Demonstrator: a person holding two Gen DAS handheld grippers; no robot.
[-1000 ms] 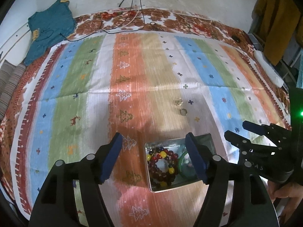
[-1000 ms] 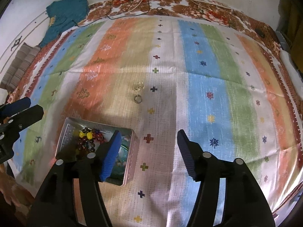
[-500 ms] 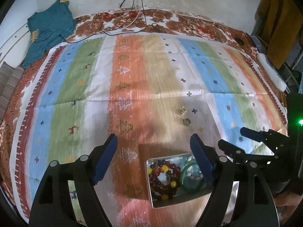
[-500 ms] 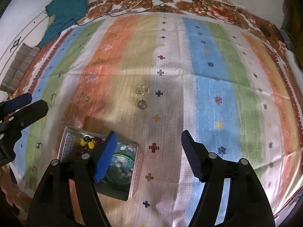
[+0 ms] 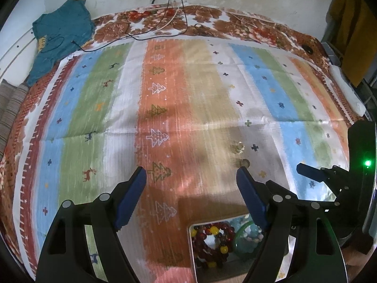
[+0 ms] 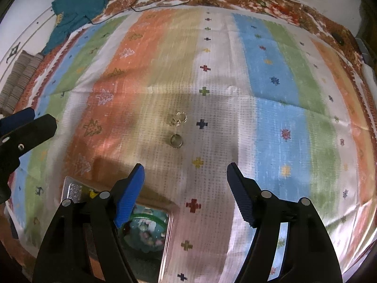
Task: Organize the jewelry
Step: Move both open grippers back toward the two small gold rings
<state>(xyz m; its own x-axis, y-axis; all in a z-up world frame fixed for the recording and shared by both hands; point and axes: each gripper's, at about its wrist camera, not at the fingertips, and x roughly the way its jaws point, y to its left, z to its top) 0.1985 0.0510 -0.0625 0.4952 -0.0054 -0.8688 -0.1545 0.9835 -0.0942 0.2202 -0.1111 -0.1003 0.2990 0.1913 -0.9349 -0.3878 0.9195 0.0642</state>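
On the striped cloth lie a cluster of thin rings (image 5: 237, 146) (image 6: 178, 118) and, just nearer, one band ring (image 5: 243, 163) (image 6: 176, 140). A metal tin (image 5: 190, 254) (image 6: 168, 231) at the bottom holds a red-and-yellow bead bracelet (image 5: 200, 252) and a green bangle (image 5: 245, 226) (image 6: 146, 215). My left gripper (image 5: 190, 172) hangs open over the cloth, and its right finger hides part of the tin. My right gripper (image 6: 185, 167) is open too, nothing between its fingers, with the band ring a little beyond its tips. Each gripper shows at the other's side (image 5: 318, 176) (image 6: 28, 127).
A teal garment (image 5: 61, 35) and black and white cables (image 5: 165, 23) lie at the far edge by the wall. A striped cushion (image 5: 9, 108) is at the left, a white object (image 5: 346, 89) and hanging yellow fabric (image 5: 353, 30) at the right.
Both grippers have moved forward over the cloth and slightly down. The tin has slid toward the bottom of both views and the rings look nearer. Both pairs of jaws stand a little wider.
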